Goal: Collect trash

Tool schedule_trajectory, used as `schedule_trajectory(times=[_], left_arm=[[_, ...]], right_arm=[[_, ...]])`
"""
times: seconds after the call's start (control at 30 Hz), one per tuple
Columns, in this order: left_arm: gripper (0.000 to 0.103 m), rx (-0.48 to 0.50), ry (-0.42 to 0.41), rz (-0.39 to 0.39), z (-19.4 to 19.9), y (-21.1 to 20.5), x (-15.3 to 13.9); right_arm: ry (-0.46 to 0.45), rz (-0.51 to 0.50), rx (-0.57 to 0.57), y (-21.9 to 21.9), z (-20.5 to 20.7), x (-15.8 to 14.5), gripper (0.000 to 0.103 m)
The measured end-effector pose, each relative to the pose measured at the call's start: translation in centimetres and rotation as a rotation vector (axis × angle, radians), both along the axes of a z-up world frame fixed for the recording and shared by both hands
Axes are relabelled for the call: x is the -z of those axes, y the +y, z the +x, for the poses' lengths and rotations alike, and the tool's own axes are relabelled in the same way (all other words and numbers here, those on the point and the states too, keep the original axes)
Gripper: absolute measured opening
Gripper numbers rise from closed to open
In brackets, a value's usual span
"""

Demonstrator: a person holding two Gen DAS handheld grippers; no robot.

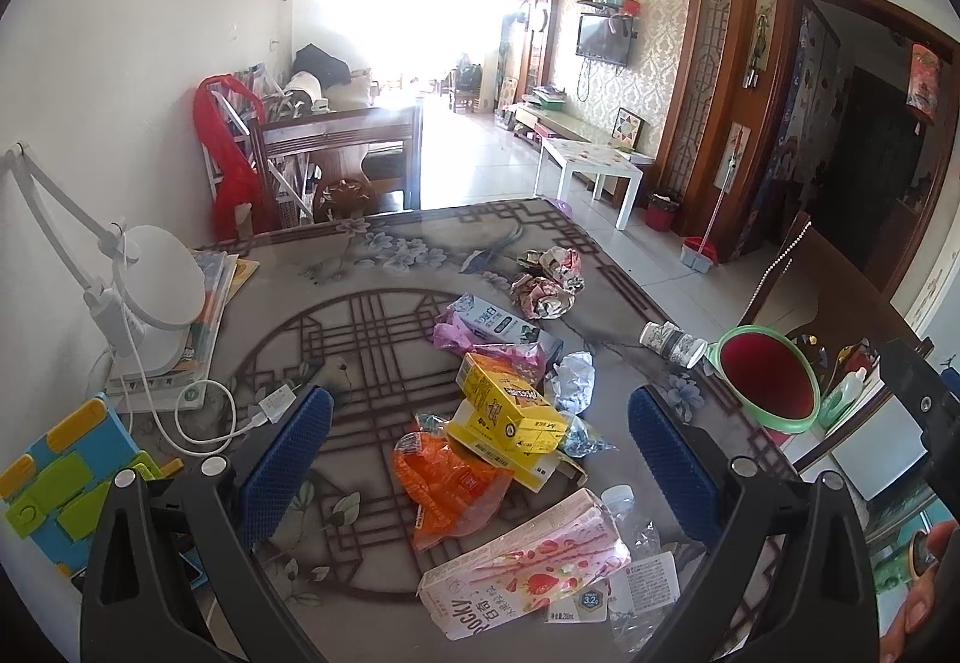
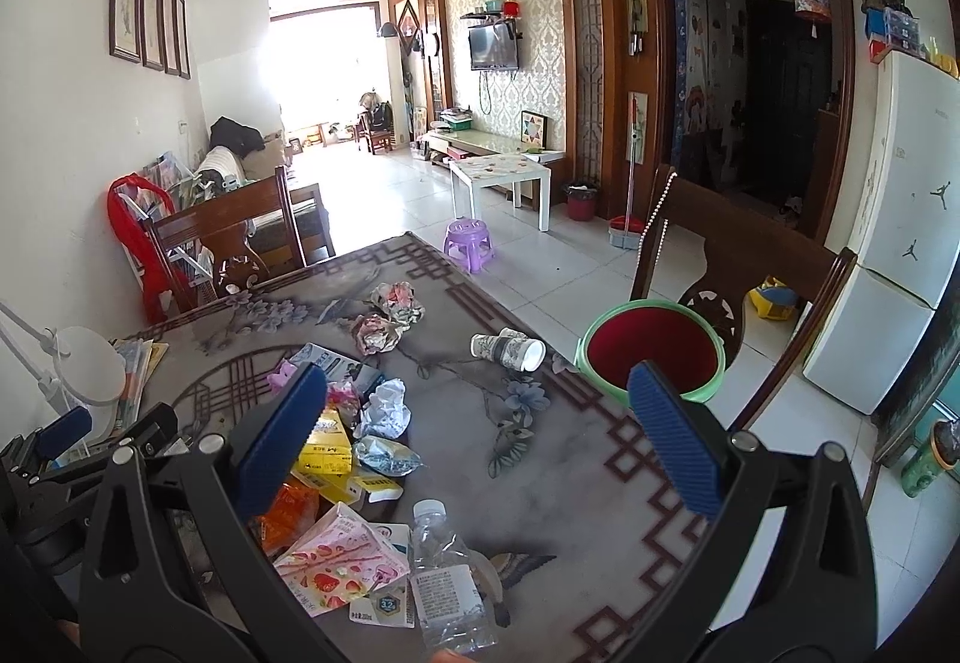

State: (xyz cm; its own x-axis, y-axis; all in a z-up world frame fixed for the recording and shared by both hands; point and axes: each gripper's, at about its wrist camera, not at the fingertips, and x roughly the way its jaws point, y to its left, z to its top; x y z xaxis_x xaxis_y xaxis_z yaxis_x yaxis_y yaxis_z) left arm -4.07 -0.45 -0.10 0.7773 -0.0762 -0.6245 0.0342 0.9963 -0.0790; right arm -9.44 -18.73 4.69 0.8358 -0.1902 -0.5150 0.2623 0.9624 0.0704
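Note:
Trash lies scattered on the patterned table [image 1: 360, 327]: yellow boxes [image 1: 510, 417], an orange wrapper [image 1: 444, 483], a pink Pocky carton [image 1: 528, 561], a clear plastic bottle [image 2: 447, 573], crumpled paper balls [image 1: 549, 282], a paper cup [image 2: 510, 350] on its side. A green bin with a red inside [image 2: 654, 351] stands off the table's right edge. My left gripper [image 1: 480, 447] is open above the yellow boxes and holds nothing. My right gripper [image 2: 480, 429] is open and empty above the table, with the bottle and pink carton [image 2: 342, 561] below it.
A white desk lamp [image 1: 156, 291], books and a cable sit at the table's left. A colourful toy block [image 1: 60, 483] lies at the near left. Wooden chairs [image 2: 738, 267] stand behind and right of the table. A fridge [image 2: 888, 243] stands at the right.

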Motion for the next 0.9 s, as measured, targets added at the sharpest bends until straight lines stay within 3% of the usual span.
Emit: schedule_trajectory(times=[0.73, 0.9], left_arm=[[0.095, 0.022, -0.023, -0.007, 0.5, 0.2, -0.6], [0.095, 0.052, -0.032, -0.024, 0.8, 0.5, -0.4]], right_arm=[[-0.008, -0.008, 0.028, 0.2, -0.4, -0.3, 0.099], [0.03, 0.026, -0.014, -0.1, 0.5, 0.8, 0.099]])
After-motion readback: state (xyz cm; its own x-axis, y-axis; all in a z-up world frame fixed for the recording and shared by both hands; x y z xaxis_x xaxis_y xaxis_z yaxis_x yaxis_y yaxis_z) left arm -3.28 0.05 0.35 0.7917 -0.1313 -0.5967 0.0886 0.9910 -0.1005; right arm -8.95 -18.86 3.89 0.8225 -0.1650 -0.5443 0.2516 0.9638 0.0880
